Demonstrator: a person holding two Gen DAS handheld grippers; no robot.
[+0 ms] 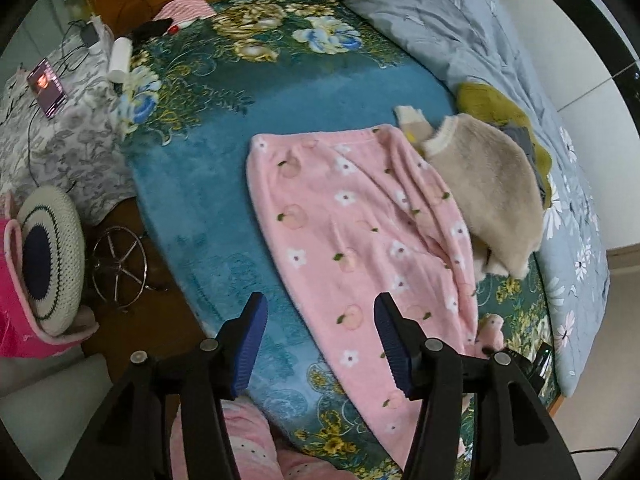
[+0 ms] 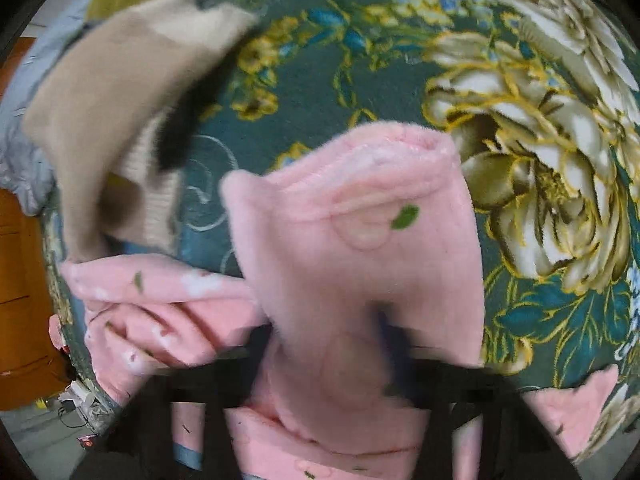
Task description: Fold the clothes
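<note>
- Left tongs (image 1: 320, 340) hang above the bed with the jaws spread wide and nothing between them; the blue pads (image 1: 250, 344) are bare.
- Right tongs (image 2: 324, 344) are blurred and mostly covered by pink cloth; they appear clamped on a raised end of the pink trousers (image 2: 360, 264), whose hemmed edge stands up toward the camera.
- Far left in the left wrist view, a round knitted cushion (image 1: 50, 256) with a dark centre leans against something bright pink, near a metal wheel-shaped stand (image 1: 119, 266) on the floor.
- Above them, a phone (image 1: 46, 87) with a lit screen lies on grey flowered fabric, with cables beside it.
- A white roll (image 1: 120, 58) sits at the bed's edge, and a red-and-white striped cloth (image 1: 186, 8) lies near the wooden headboard.
- The bed (image 1: 192, 184) carries a teal blanket with large flowers printed on it.
- The pink trousers (image 1: 352, 240), printed with white flowers and peaches, lie spread flat across the blanket in the middle of the bed, running from the centre down toward the near edge.
- Just right of them, a beige fleece top (image 1: 488, 188) overlaps their upper right edge.
- Behind the beige top sits an olive-green garment (image 1: 492, 106), with something grey tucked between the two.
- Along the right side of the bed lies a light blue quilt (image 1: 460, 20) with white daisies.
</note>
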